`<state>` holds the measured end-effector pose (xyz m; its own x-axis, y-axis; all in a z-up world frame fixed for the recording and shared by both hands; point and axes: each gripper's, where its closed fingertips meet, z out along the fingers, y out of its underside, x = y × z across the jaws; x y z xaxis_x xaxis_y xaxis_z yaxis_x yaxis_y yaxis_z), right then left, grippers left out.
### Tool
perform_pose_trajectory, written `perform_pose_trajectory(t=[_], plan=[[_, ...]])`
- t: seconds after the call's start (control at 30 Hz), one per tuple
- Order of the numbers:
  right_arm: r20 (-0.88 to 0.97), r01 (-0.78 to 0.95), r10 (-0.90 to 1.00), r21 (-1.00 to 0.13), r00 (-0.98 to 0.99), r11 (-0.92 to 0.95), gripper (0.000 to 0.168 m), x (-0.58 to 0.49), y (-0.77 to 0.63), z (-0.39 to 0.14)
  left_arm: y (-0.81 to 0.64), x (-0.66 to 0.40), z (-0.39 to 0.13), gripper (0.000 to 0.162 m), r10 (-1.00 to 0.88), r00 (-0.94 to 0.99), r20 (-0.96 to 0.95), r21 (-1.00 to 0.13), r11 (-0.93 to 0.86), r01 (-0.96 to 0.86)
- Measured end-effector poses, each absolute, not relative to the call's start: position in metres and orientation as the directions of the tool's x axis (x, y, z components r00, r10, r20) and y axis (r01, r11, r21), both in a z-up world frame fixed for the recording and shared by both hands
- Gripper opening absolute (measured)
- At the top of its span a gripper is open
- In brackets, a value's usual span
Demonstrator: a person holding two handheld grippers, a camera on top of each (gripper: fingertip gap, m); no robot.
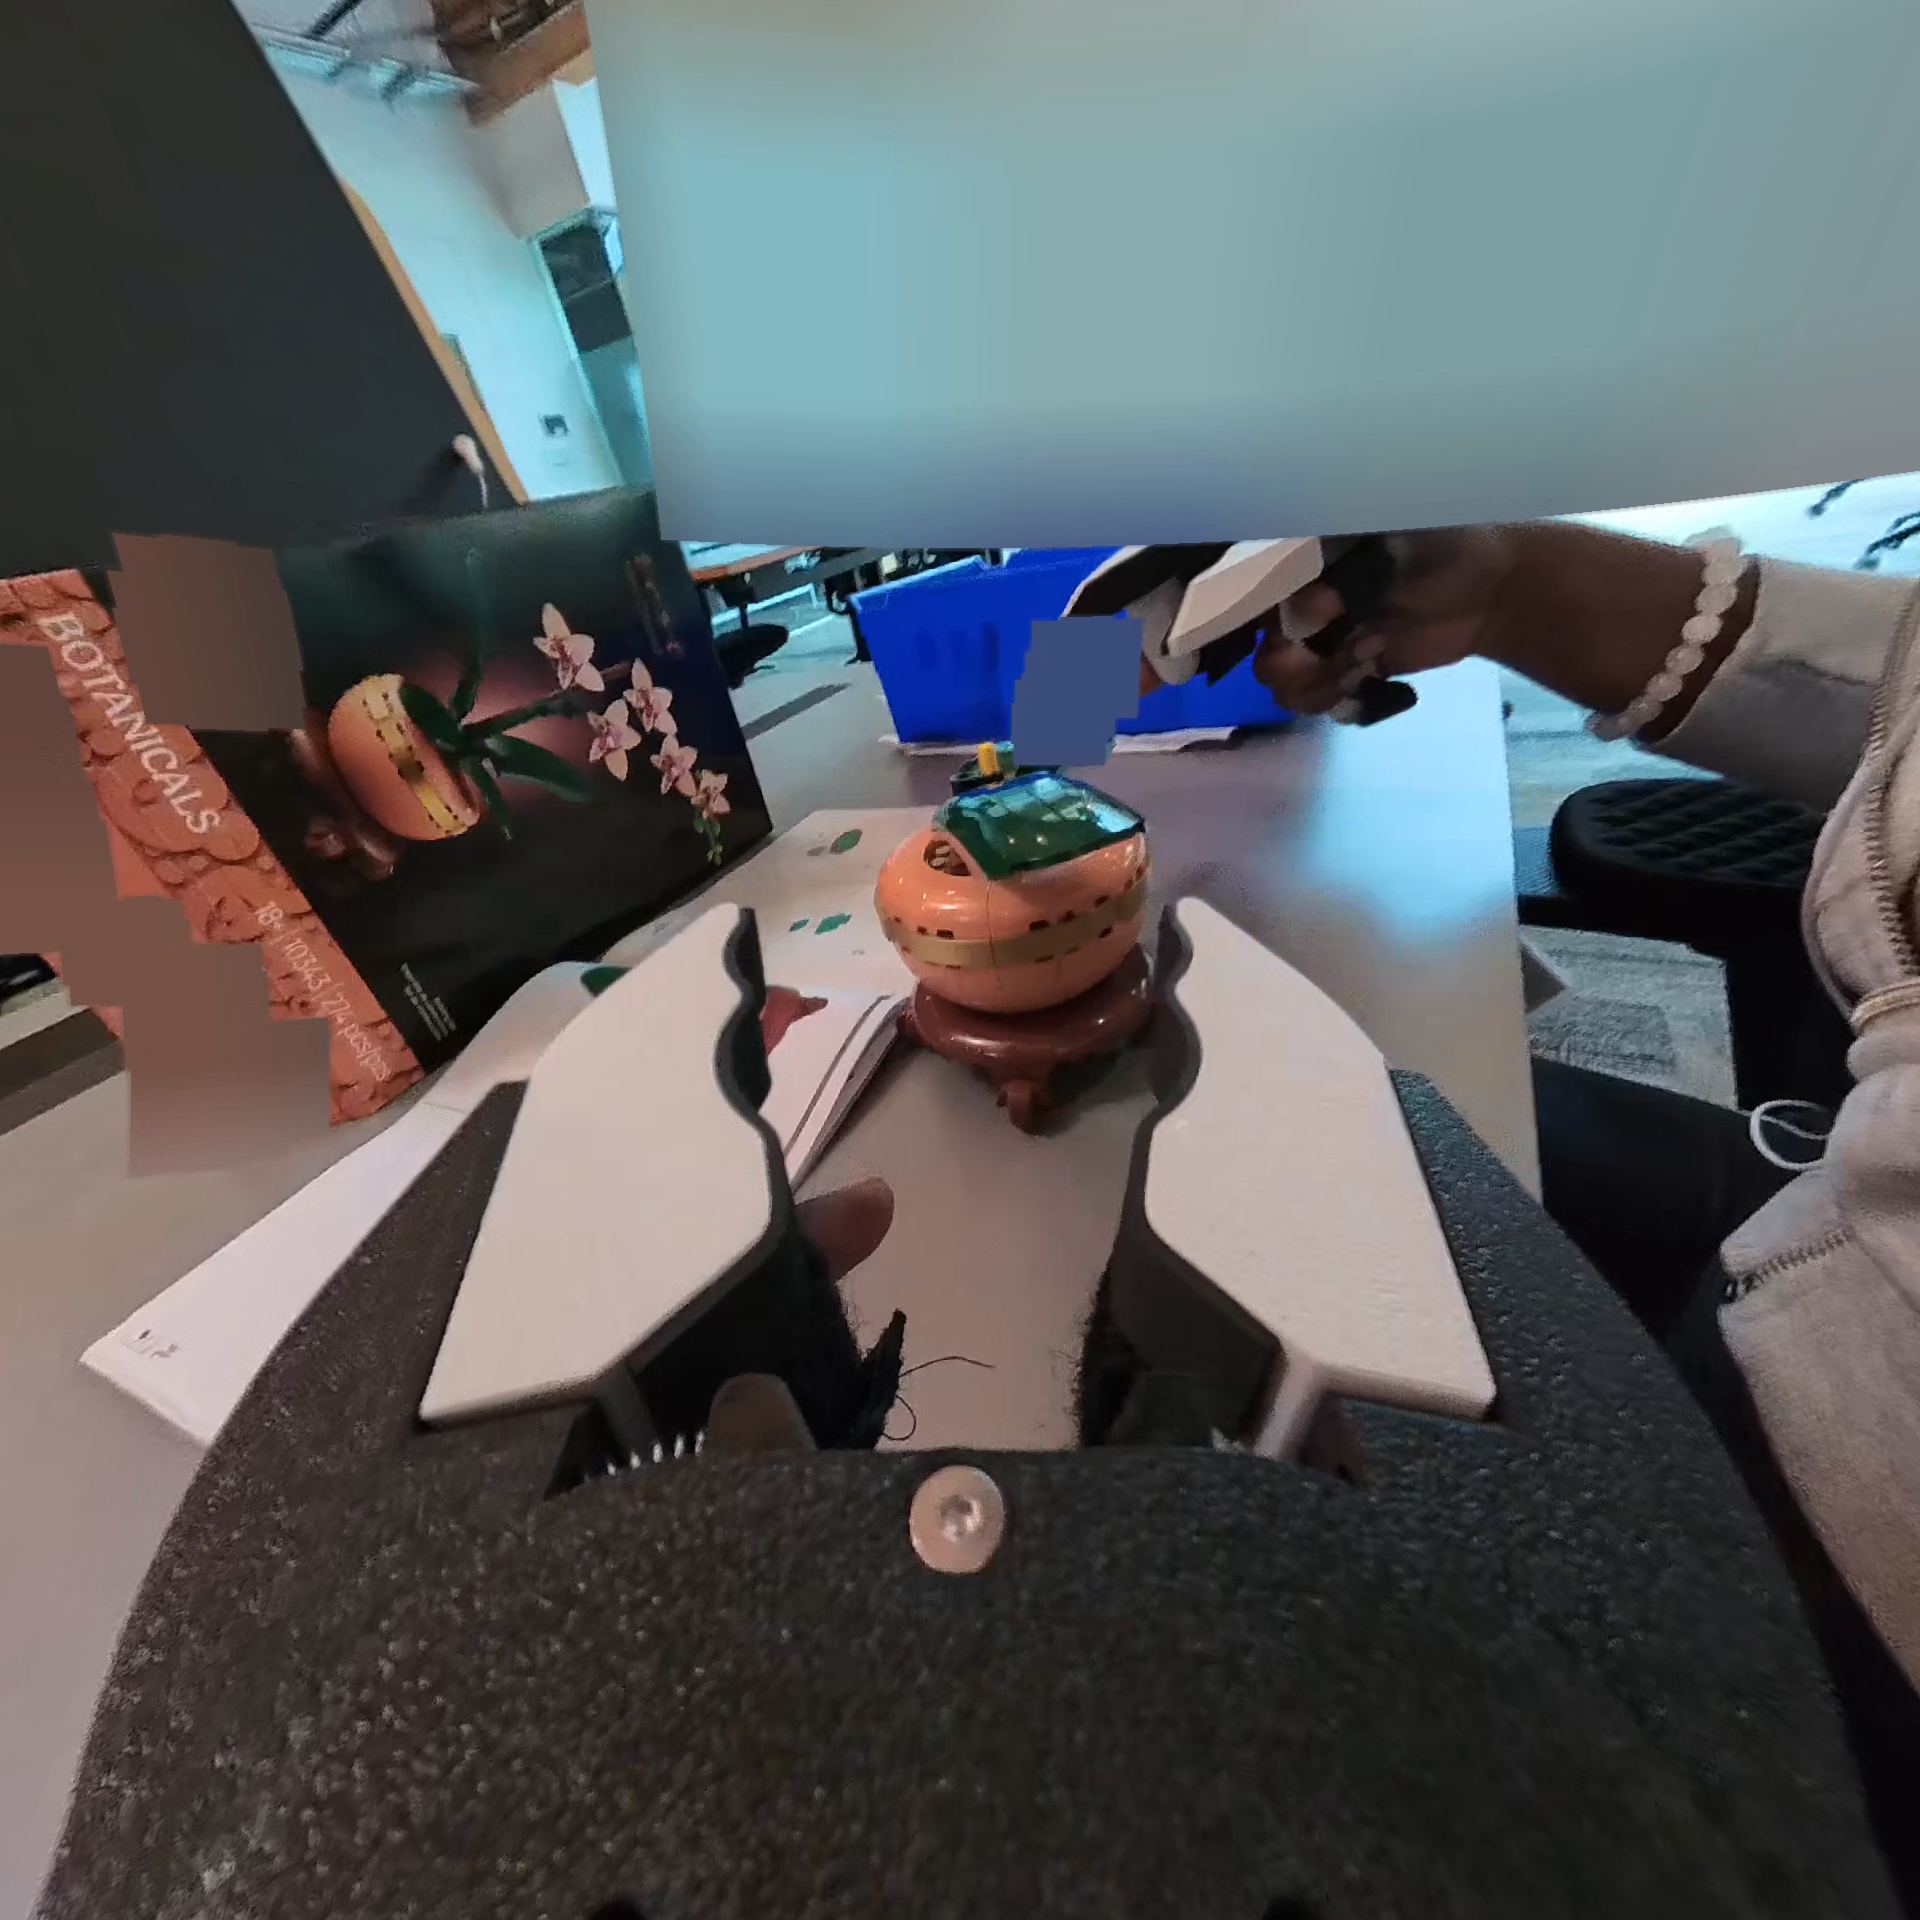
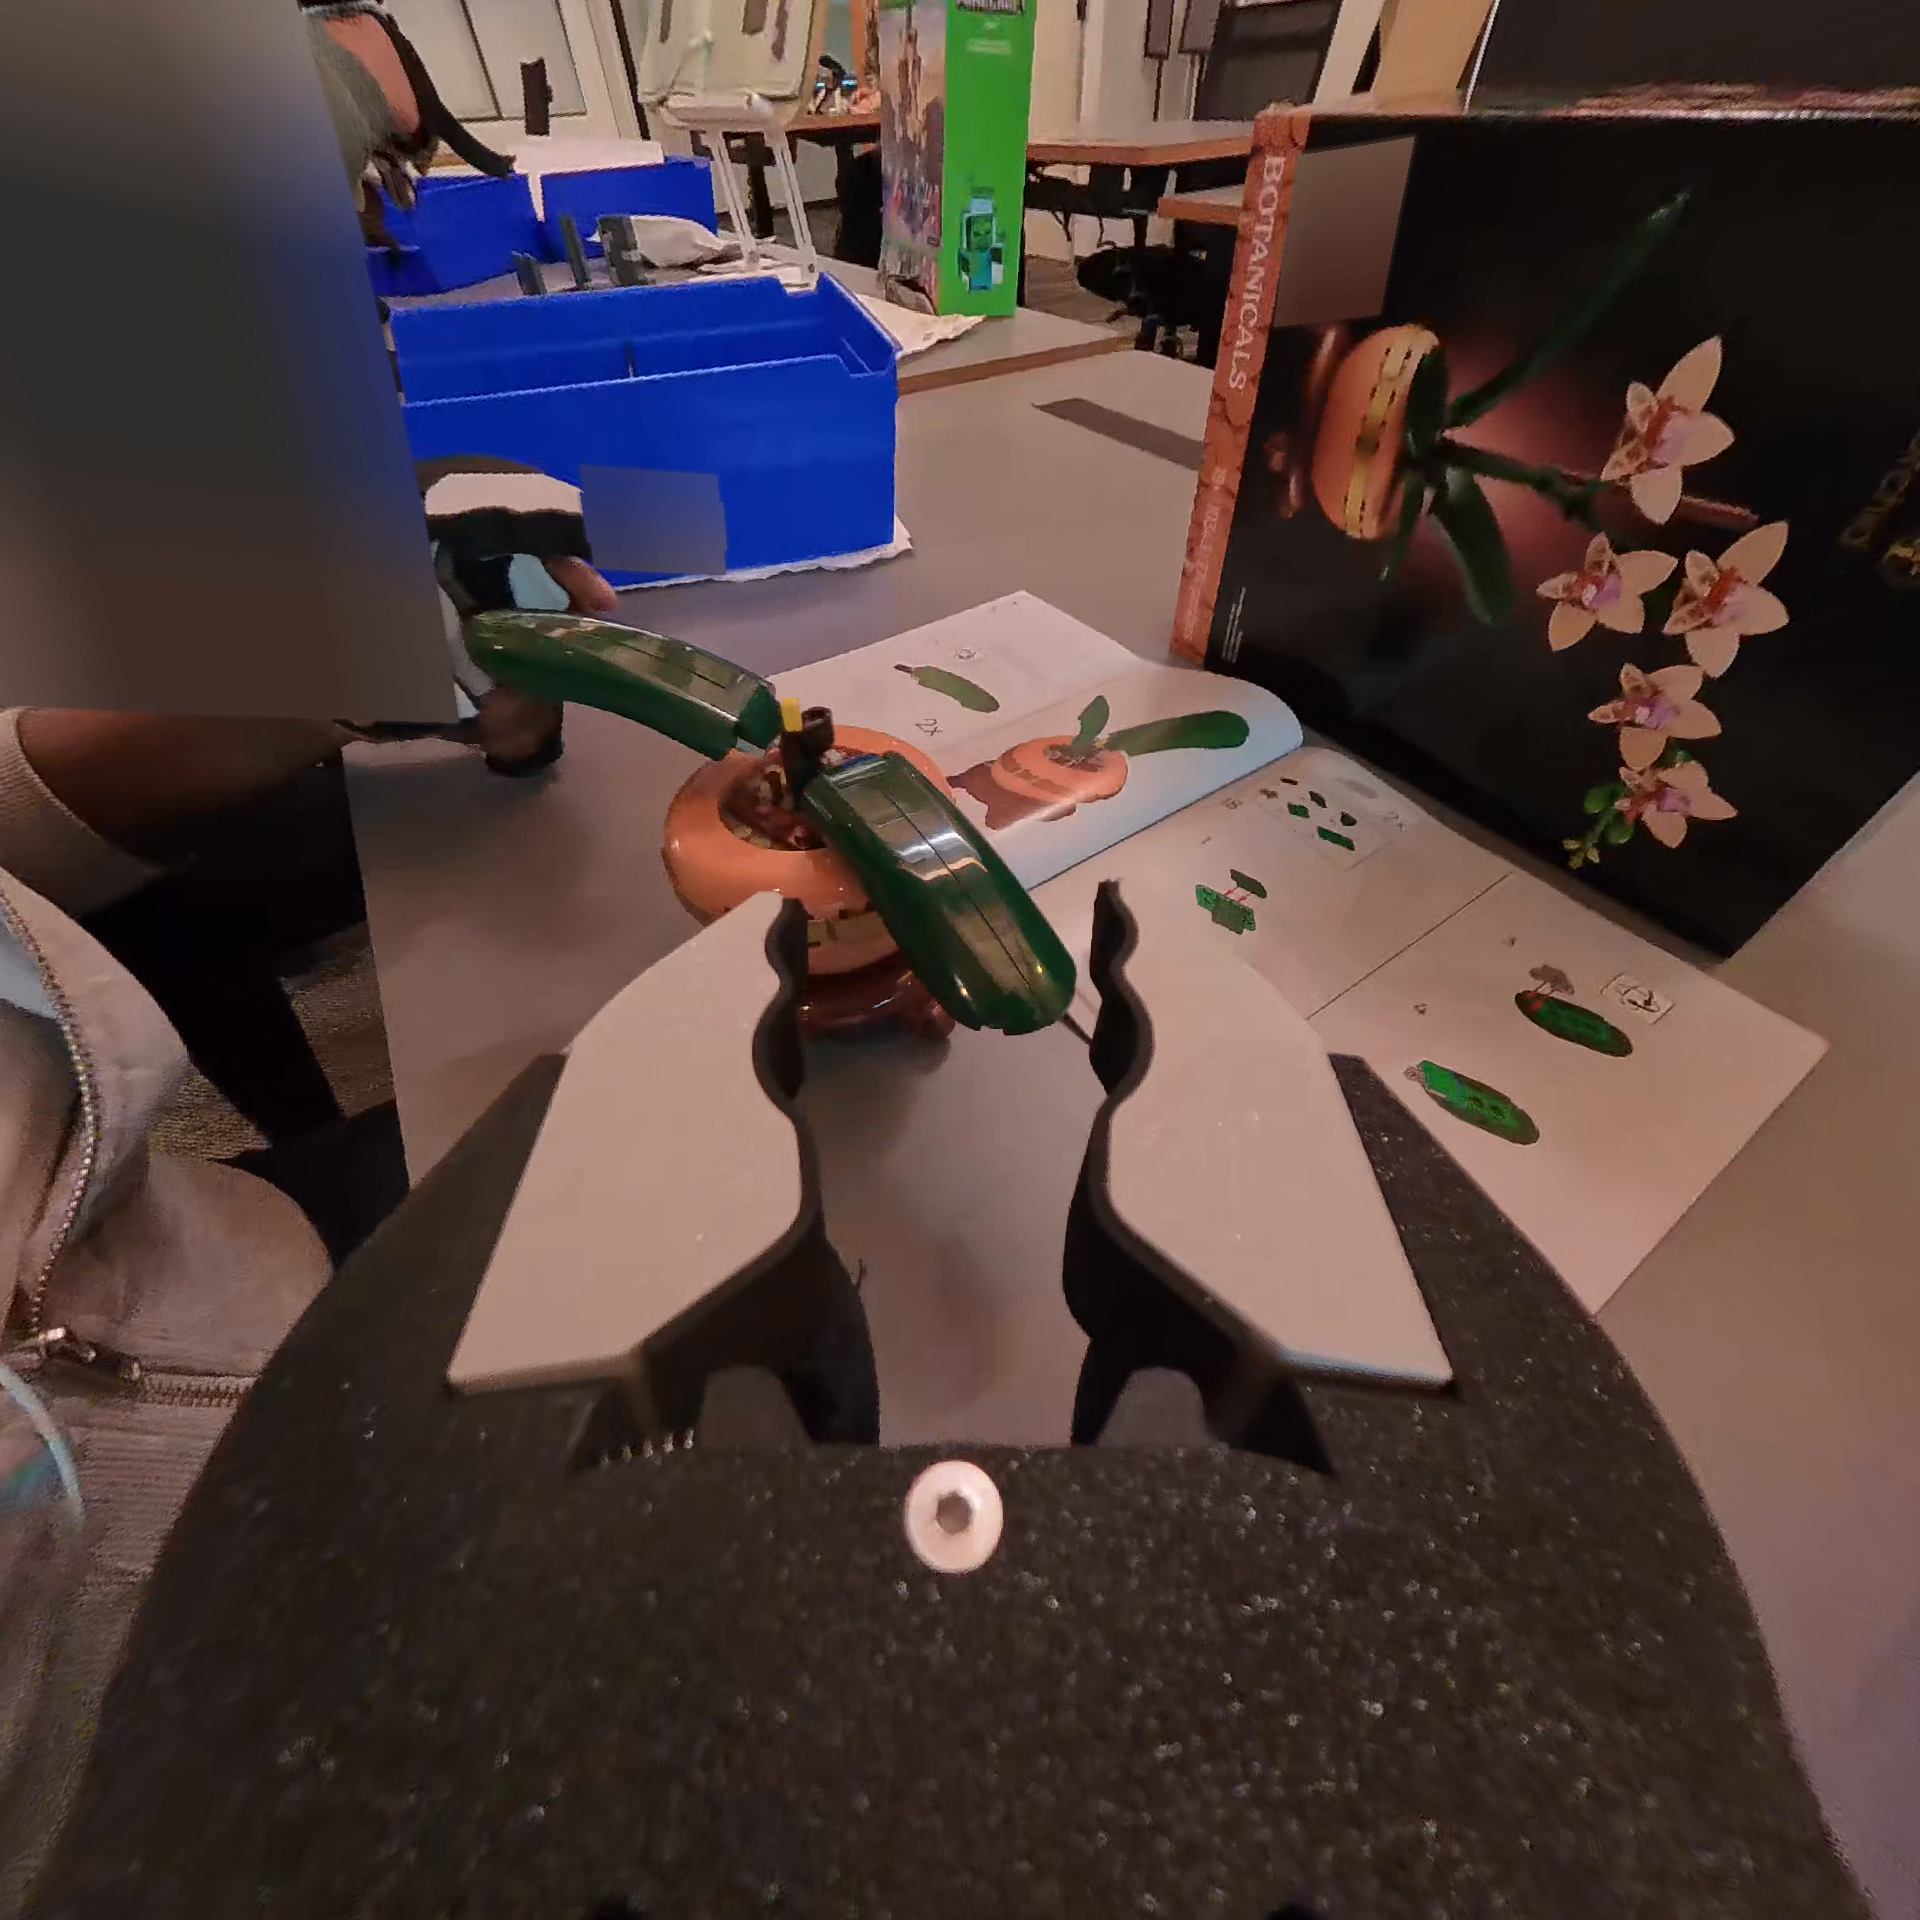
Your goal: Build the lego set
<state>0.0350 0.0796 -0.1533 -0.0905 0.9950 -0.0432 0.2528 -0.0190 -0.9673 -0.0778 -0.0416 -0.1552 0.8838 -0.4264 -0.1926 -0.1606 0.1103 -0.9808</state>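
Observation:
A peach Lego pot [image 1: 997, 925] with a gold band stands on a brown base [image 1: 1023, 1049] on the grey table. Two dark green leaves [image 2: 935, 904] [image 2: 623, 665] stick out from its top beside a yellow and black stem piece [image 2: 795, 727]. My left gripper [image 1: 961, 920] is open and empty, its fingertips level with the pot's two sides. My right gripper [image 2: 940, 914] is open and empty just in front of the nearer leaf; it also shows in the left wrist view [image 1: 1226, 613], beyond the pot. The left gripper [image 2: 499, 520] shows beyond the far leaf.
An open instruction booklet [image 2: 1455, 987] lies beside the pot, also in the left wrist view [image 1: 831, 1049]. The set's dark box [image 2: 1558, 520] stands behind it. Blue bins [image 2: 644, 416] sit farther back with a green box [image 2: 966, 156]. A person's sleeve [image 1: 1849, 935] and a black chair [image 1: 1683, 842] are at the table's edge. About 7 cm separates my left fingertips from the peach Lego pot [image 1: 997, 925].

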Motion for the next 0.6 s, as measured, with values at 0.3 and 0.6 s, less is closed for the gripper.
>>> perform_pose_trajectory(t=[0.3,0.6], plan=[[0.104,0.320,0.955,-0.927,-0.279,0.194,0.020,0.045,0.025,-0.164,-0.051,-0.081,-0.185,0.066,-0.621,0.742,-0.253,-0.896,-0.138,-0.422],[-0.085,0.459,0.996,-0.886,-0.015,-0.068,0.068,0.002,0.016,-0.216,0.009,-0.092,-0.205,0.044,-0.746,0.589,-0.313,-0.764,-0.171,-0.622]])
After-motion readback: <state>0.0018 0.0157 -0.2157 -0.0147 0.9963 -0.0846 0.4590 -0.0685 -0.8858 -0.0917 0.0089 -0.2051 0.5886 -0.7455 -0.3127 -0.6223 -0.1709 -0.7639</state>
